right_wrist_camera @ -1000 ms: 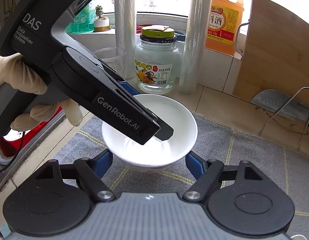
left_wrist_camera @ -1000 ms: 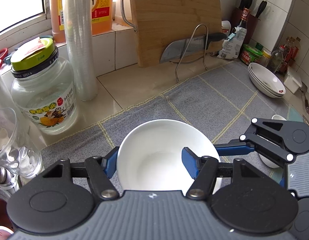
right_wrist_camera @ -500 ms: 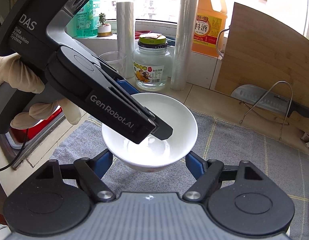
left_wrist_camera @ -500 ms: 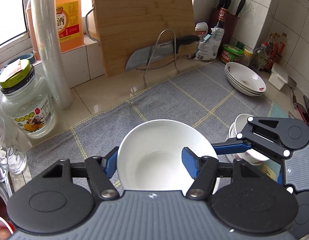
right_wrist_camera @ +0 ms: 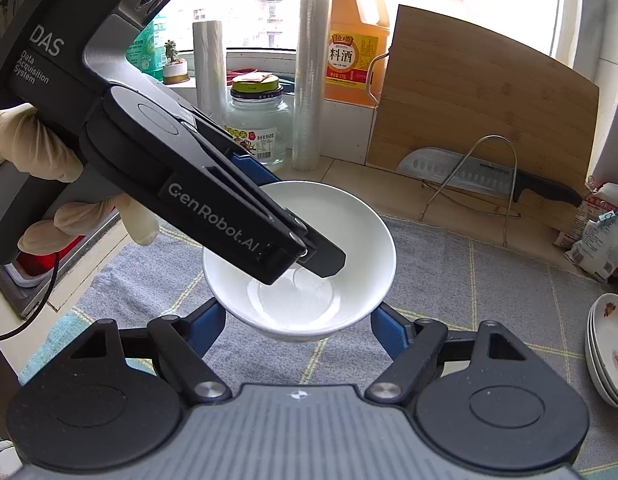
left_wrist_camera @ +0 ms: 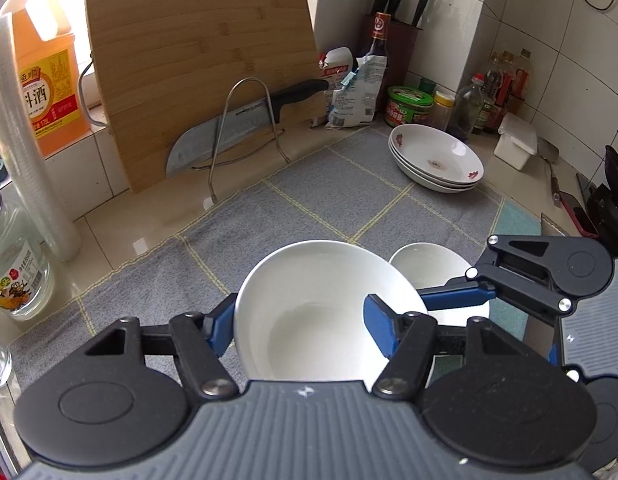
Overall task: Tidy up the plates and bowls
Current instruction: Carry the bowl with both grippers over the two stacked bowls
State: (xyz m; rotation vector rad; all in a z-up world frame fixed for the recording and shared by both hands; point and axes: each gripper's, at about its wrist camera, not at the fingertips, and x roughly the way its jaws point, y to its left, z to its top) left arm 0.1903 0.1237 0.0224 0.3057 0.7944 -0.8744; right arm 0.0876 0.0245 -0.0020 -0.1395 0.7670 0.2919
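Kitchen desk (left_wrist_camera: 121,236), tiled, with a grey checked mat (left_wrist_camera: 329,196) over most of it.

Left wrist view: left gripper (left_wrist_camera: 299,322) was clamped on the near rim of a white bowl (left_wrist_camera: 309,300), one blue pad outside the wall and the other inside the basin. The bowl sat off the mat, held between both grippers. Right gripper (left_wrist_camera: 453,296) came in from the right edge; its blue finger lay against the bowl's right side. Just behind and right of the held bowl, a second white bowl (left_wrist_camera: 425,264) stood on the mat. Stack of shallow flowered plates (left_wrist_camera: 437,158) rested toward the far right corner of the mat. Bamboo cutting board (left_wrist_camera: 205,76) leaned against the back wall, with a cleaver (left_wrist_camera: 237,128) in a wire rack before it. Orange jug (left_wrist_camera: 45,68) stood at the far left.

Right wrist view: right gripper (right_wrist_camera: 297,326) held the same white bowl (right_wrist_camera: 341,248) from below, blue pads on either side of its lower wall. Left gripper (right_wrist_camera: 309,260) reached in from the upper left, its tip inside the basin, carried by a gloved hand (right_wrist_camera: 37,160). Glass jar (right_wrist_camera: 257,128) with a green lid stood at the back edge beside a plastic roll (right_wrist_camera: 309,80). Flowered plates (right_wrist_camera: 609,344) showed at the right edge.
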